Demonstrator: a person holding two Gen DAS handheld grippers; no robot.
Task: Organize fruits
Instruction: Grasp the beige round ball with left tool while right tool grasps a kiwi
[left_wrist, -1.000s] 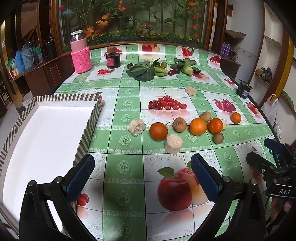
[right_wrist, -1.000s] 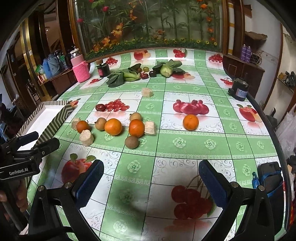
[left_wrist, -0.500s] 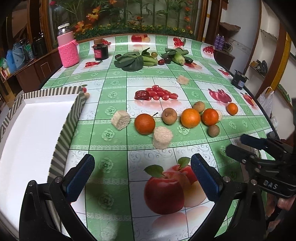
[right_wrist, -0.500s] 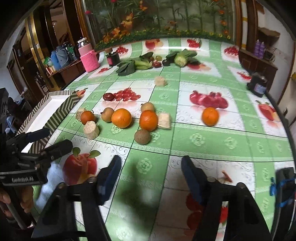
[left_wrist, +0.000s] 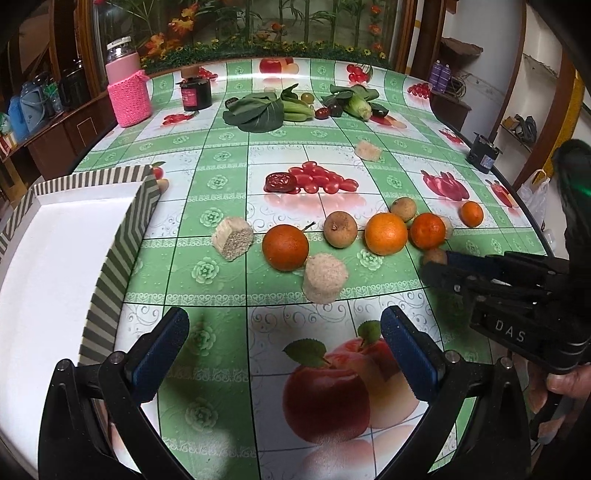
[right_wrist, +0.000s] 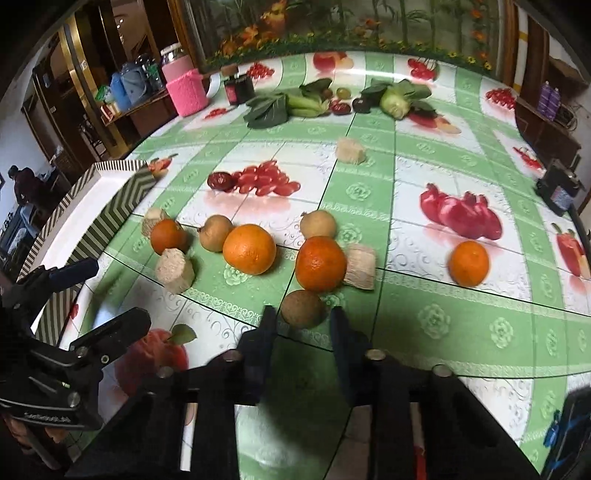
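Several oranges, such as the nearest orange, lie in a loose row on the fruit-print tablecloth with brown round fruits among them. My right gripper is closing its jaws on a small brown fruit, which sits between the fingertips on the table; the same fruit shows at its tips in the left wrist view. My left gripper hangs open above a printed apple, nothing between its fingers. The striped box with a white inside stands at the left.
Beige spongy blocks lie among the fruit. Leafy greens and corn, a dark jar and a pink-sleeved bottle stand at the back. A lone orange lies to the right. The table edge curves on the right.
My right gripper has moved forward and down to the small brown fruit and its jaws have gone from wide to narrow around it. The left gripper has crept slightly closer to the fruit, still open.
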